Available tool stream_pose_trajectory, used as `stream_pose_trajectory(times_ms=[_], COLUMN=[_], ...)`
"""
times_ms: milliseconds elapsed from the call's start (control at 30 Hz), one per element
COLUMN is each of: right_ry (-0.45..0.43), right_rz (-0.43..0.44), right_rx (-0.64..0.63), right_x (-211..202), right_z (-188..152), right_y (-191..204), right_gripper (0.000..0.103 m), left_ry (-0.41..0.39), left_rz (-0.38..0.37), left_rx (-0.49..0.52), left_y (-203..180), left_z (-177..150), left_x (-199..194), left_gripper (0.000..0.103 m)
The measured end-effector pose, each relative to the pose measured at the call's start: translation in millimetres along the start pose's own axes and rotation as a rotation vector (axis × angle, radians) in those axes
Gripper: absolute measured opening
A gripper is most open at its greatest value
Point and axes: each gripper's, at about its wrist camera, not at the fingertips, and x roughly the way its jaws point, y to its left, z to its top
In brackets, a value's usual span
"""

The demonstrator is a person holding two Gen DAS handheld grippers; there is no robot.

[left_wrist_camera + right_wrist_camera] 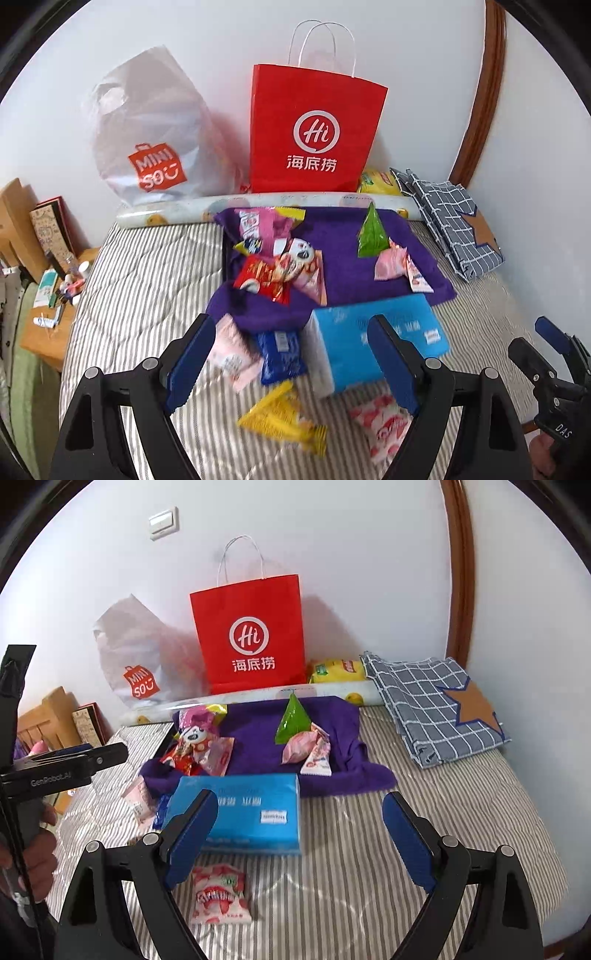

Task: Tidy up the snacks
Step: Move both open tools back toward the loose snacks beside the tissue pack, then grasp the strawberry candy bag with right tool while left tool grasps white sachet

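Nearest the lenses lay two loose packets on the grey-striped quilt (369,849): a pink-and-white strawberry-print sachet (220,895) below the right gripper (304,840), and a crinkled yellow foil sachet (284,417) below the left gripper (295,360). Both grippers hung above the bedding with jaws spread and nothing between them. Such packets looked light, soft and slippery, with contents likely to crush, so a pinch across a sealed end seam seemed the safest hold. Just beyond sat a blue soft-pack of tissues (240,812), with a dark blue wrapper (282,354) and a pale pink wrapper (231,352) beside it. Further out, more snacks were scattered on a purple towel (343,266), among them an upright green pyramid pouch (371,230). Against the wall stood a red paper carrier bag (314,129) and a translucent white plastic shopping bag (155,129).
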Motion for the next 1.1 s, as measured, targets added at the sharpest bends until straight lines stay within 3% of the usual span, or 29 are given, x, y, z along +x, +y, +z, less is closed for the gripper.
stream_pose_trajectory(times_ms=[233,300,433,567,1100], right_ry=[0.058,0.086,0.125,0.153,0.303], right_rz=[0.052,0.101,0.153,0.169,0.189], right_rx=[0.017,0.037,0.042,0.009,-0.088], right_x=[-4,-2,6,16,84], right_z=[-24,-32,-43,-53,-91], right_y=[0,0,6,20,60], right_gripper=[0.091,0.091,0.084,0.078,0.078], left_ry=[0.010,0.012,0.029,0.041,0.083], left_rz=[0.026,0.029,0.047,0.050,-0.001], left_rx=[-0.021,-0.054,-0.094,-0.114,-0.129], left_y=[19,27,44,60,95], left_z=[-22,-30,-44,-53,-65], left_x=[-13,-14,-11,-11,10], left_gripper=[0.083,0.083,0.083,0.083,0.083])
